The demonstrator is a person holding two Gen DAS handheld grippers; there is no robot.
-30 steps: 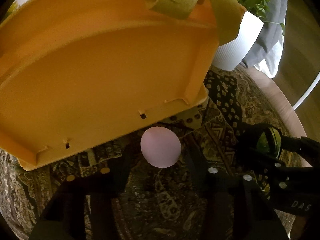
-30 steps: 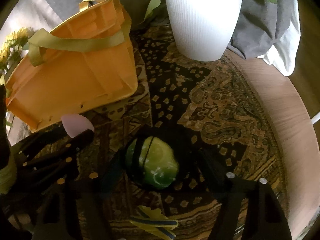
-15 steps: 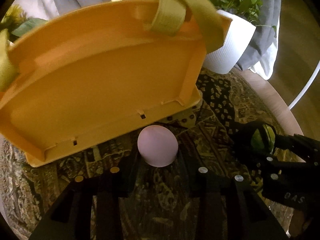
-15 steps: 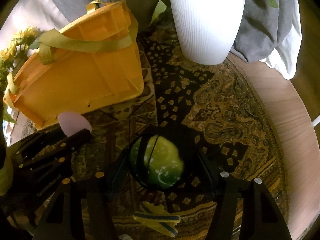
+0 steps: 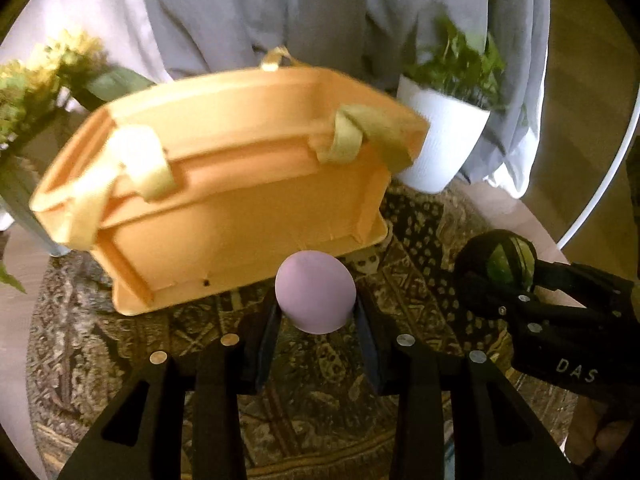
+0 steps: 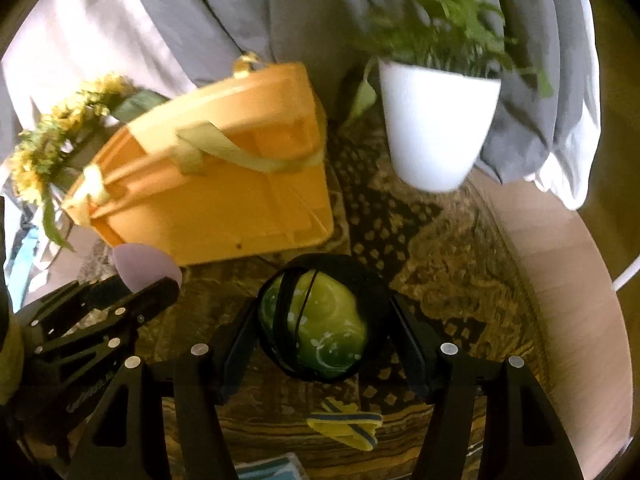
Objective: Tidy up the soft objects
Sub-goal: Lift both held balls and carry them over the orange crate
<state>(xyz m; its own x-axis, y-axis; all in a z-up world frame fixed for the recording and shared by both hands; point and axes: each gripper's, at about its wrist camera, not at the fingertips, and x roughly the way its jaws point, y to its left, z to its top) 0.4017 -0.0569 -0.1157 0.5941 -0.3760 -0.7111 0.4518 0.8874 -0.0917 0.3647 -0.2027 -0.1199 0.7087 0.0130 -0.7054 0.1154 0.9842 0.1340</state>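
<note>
1. The left wrist view sits just behind the left tool (image 5: 316,320) and looks forward and steeply down along its two fingers, close over the patterned rug (image 5: 120,340) on the round table (image 5: 516,208).
2. It faces the orange basket (image 5: 240,208), near and filling the middle, with grey curtains (image 5: 320,8) behind.
3. The right wrist view sits behind the right tool (image 6: 320,332), angled down likewise, facing the white plant pot (image 6: 436,128).
4. Both views share the orange basket (image 6: 224,200), the plant pot (image 5: 440,140), the yellow flowers (image 5: 36,80) at left, rug and curtains.
5. Each view catches the other tool: the right tool (image 5: 496,268) at the right edge, the left tool (image 6: 140,280) at lower left.
</note>
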